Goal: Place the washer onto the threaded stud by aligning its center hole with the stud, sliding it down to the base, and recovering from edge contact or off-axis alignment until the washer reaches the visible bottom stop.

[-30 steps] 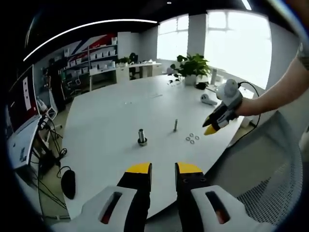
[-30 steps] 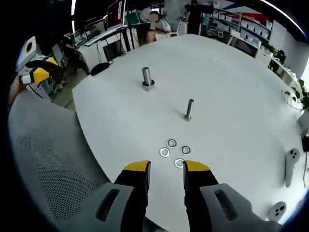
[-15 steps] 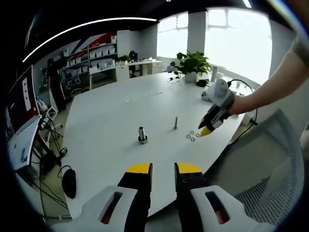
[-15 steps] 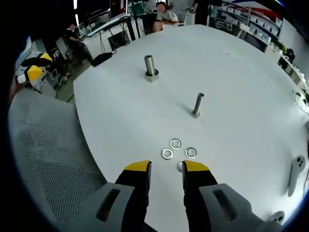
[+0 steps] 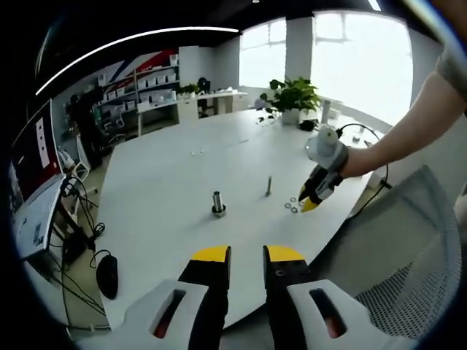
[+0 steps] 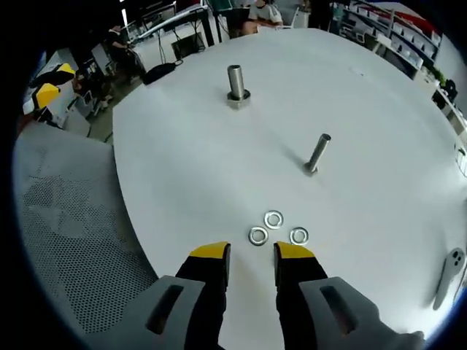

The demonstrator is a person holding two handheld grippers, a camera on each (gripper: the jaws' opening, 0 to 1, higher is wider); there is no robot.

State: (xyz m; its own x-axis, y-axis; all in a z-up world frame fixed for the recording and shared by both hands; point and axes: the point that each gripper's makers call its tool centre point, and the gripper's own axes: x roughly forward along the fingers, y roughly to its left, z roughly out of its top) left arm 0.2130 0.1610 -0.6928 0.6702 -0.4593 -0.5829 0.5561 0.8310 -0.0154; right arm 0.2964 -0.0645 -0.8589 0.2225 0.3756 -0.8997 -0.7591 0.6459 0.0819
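On the white round table (image 6: pixel 197 168) lie three steel washers (image 6: pixel 273 219) in a small cluster, just ahead of my right gripper (image 6: pixel 252 251), which is open with nothing between its jaws. Beyond them a thin threaded stud (image 6: pixel 317 153) stands upright, and a thicker stud (image 6: pixel 236 84) stands farther off. In the left gripper view the right gripper (image 5: pixel 312 198) hangs low over the washers (image 5: pixel 292 206), beside the thin stud (image 5: pixel 268 185) and the thick stud (image 5: pixel 217 203). My left gripper (image 5: pixel 246 255) is open and empty, held back off the table's edge.
A grey mesh chair (image 6: pixel 66 240) stands against the table's near edge. White controllers (image 6: pixel 446 266) lie at the right side. A potted plant (image 5: pixel 292 98) sits at the far end, a mouse (image 5: pixel 107 266) and cables on the floor at the left. The left gripper (image 6: pixel 40 91) appears beyond the chair.
My right gripper has moved forward and down toward the washers; a fourth washer seen earlier is now hidden by its right jaw. The left gripper has hardly moved.
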